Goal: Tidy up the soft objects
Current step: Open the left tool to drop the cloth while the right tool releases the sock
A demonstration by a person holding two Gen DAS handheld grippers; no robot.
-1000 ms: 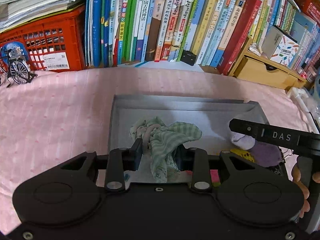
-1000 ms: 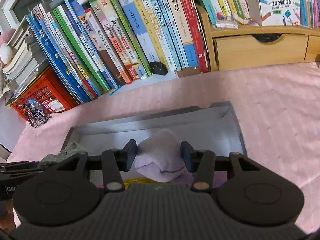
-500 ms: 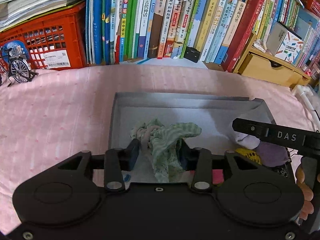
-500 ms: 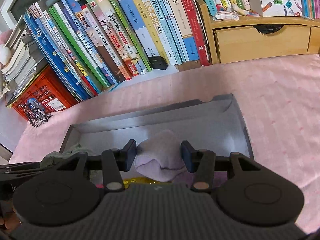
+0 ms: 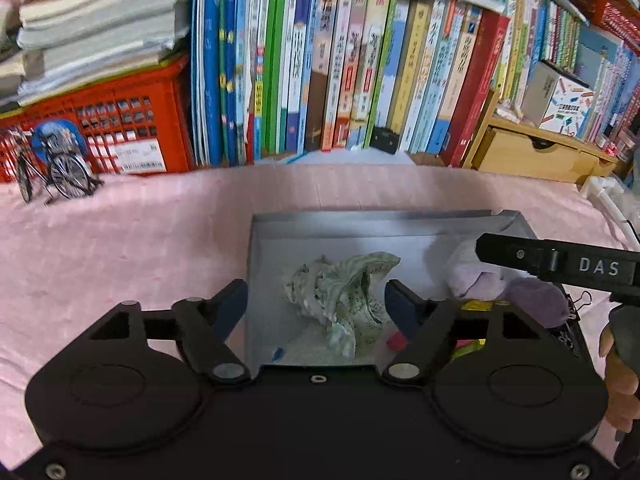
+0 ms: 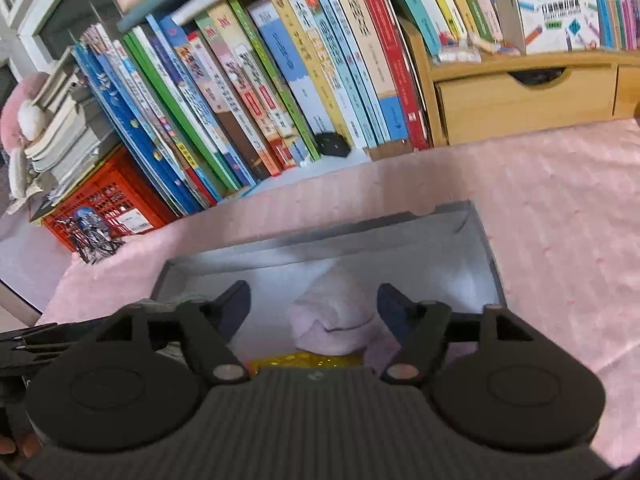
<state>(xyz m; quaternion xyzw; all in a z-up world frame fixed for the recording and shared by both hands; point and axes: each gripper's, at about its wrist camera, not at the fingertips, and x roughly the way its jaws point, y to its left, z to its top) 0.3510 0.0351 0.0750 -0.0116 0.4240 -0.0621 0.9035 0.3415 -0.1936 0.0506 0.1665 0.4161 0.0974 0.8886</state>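
On a pink bedspread [image 5: 132, 248] before a row of upright books [image 5: 340, 72]: one shallow grey cardboard box [image 5: 360, 226], open-topped, holding soft items. Item one, a crumpled green-and-white striped cloth [image 5: 340, 296], lies on the box floor at its left half; the left gripper [image 5: 316, 306] stands over it with jaws spread wide, having just been opening, the cloth between the blue-padded fingertips [image 5: 232, 304] but clear of both, nothing gripped. Item two, a pale lilac sock [image 6: 332, 320], bundled, lies at the box's right half, partly over a darker purple sock [image 5: 536, 304] and a yellow item [image 6: 304, 360] too hidden to identify; the right gripper [image 6: 314, 310] frames it with jaws likewise wide, having just been opening, pads off the fabric, nothing held. In the left wrist view, one right-gripper finger, marked DAS, crosses above the lilac sock, and a hand [image 5: 620, 380] shows at the right edge. Surroundings: red plastic crate [image 5: 108, 128] under stacked papers, miniature bicycle model [image 5: 56, 172] just before it, wooden drawer unit [image 6: 524, 100] right of the books.
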